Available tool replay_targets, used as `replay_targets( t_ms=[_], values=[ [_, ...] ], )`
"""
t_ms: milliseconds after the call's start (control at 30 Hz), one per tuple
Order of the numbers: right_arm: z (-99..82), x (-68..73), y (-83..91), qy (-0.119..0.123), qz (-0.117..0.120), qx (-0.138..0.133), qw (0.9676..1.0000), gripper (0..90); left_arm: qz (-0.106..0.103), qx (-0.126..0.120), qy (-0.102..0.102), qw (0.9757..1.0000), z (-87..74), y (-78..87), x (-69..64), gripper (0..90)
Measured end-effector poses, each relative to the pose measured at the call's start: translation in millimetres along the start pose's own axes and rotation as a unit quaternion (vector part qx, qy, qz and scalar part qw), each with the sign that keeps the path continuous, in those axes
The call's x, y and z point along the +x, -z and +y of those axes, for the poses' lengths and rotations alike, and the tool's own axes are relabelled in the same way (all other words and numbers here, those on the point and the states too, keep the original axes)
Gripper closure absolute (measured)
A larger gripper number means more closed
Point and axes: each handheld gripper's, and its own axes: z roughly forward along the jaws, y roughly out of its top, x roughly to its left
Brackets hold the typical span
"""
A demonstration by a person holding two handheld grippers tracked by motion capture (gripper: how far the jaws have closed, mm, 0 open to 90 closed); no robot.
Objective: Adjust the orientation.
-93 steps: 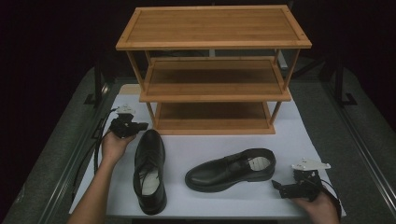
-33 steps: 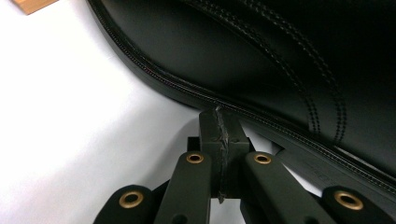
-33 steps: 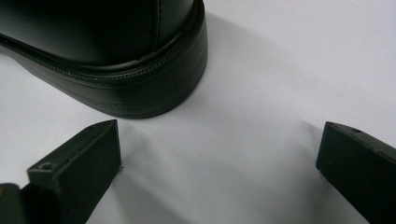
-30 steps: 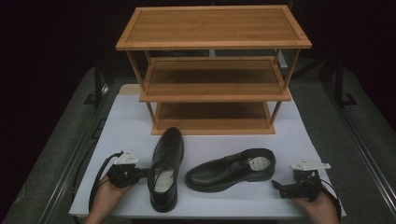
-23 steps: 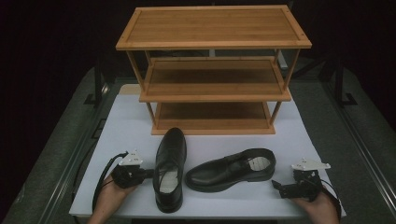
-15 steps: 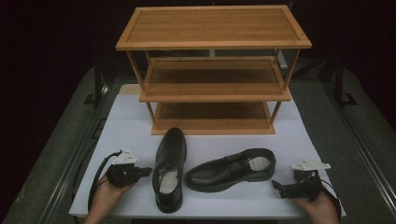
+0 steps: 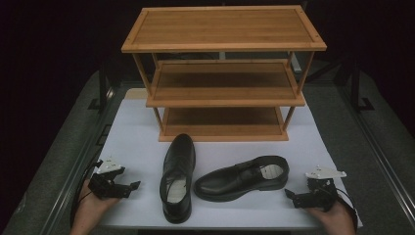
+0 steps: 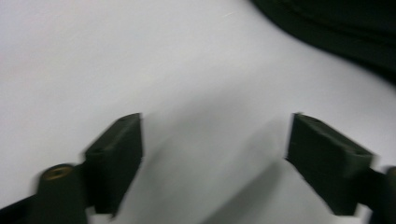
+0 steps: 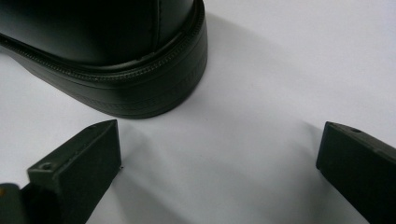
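Lying toe toward 12 o'clock before the three-tier bamboo shoe rack (image 7: 224,78), the upright black leather dress shoe (image 7: 176,177) is sitting at 3 o'clock, just beside the empty, spread-jawed left gripper (image 7: 128,186), while the likewise spread right gripper (image 7: 292,197) is facing the heel of the sideways black leather shoe (image 7: 242,178) at 9 o'clock.

Black leather dress shoes: two. One (image 7: 177,181) left of centre, toe toward far side; other (image 7: 243,177) right of it, lying crosswise, toe left.

Three-tier bamboo wooden rack (image 7: 223,45): one, far centre; shelves: three.

Black two-jaw handheld grippers: two, near left (image 7: 131,187), near right (image 7: 291,195).

White rectangular table mat (image 7: 132,127): one.
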Motion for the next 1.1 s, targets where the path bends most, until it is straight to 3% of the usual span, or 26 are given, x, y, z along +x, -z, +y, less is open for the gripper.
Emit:
replay_targets(
  t_ms=[133,267,300,633,700,767,833,867,900,933,967,1000,1033,1100],
  values=[
    [0.0,0.0,0.0,0.0,0.0,0.0,1.0,0.0,0.0,0.017,0.001,0.9999,-5.0,-3.2,2.9,0.2],
    [0.2,0.0,0.0,0.0,0.0,0.001,1.0,0.0,-0.003,0.001,-0.005,1.0,-10.0,-4.6,3.5,0.0],
    [0.3,0.2,0.0,-0.001,0.0,0.001,1.0,0.0,-0.005,-0.013,-0.005,0.9999,-13.8,-4.7,4.1,0.0],
    [1.5,-0.2,0.5,-0.004,-0.001,0.004,1.0,1.5,-0.003,-0.017,-0.005,0.9998,-14.9,-4.6,3.3,0.0],
    [5.4,-5.2,5.6,-0.01,0.005,0.001,0.9999,15.5,-0.003,-0.017,-0.006,0.9998,-15.0,-4.6,3.4,0.0],
    [7.1,-7.6,6.7,-0.011,0.007,-0.007,0.9999,15.7,-0.002,-0.018,-0.006,0.9998,-15.1,-4.6,3.4,0.0],
    [11.9,-11.2,6.8,-0.016,0.005,-0.006,0.9998,20.5,-0.002,-0.018,-0.007,0.9998,-15.1,-4.4,3.3,0.0],
    [16.3,-14.6,7.1,-0.014,0.007,-0.015,0.9998,29.0,-0.002,-0.018,-0.007,0.9998,-15.2,-4.4,3.2,0.0],
    [16.3,-14.6,7.1,-0.014,0.007,-0.015,0.9998,29.0,-0.002,-0.018,-0.007,0.9998,-15.2,-4.4,3.2,0.0],
    [23.2,-19.1,7.8,-0.017,0.013,-0.024,0.9995,41.2,-0.002,-0.018,-0.007,0.9998,-15.1,-4.4,3.2,0.0],
    [27.2,-21.3,8.5,-0.016,0.017,-0.032,0.9992,47.2,-0.002,-0.018,-0.007,0.9998,-15.1,-4.4,3.1,0.0],
    [27.2,-21.3,8.5,-0.016,0.017,-0.032,0.9992,47.2,-0.002,-0.018,-0.007,0.9998,-15.1,-4.4,3.1,0.0],
    [35.6,-25.0,9.5,-0.012,0.016,-0.046,0.9987,57.5,-0.002,-0.017,-0.007,0.9998,-15.1,-4.4,3.2,0.0],
    [39.4,-26.9,9.3,-0.01,0.019,-0.053,0.9983,62.4,-0.002,-0.017,-0.007,0.9998,-15.1,-4.4,3.2,0.0]
  ],
)
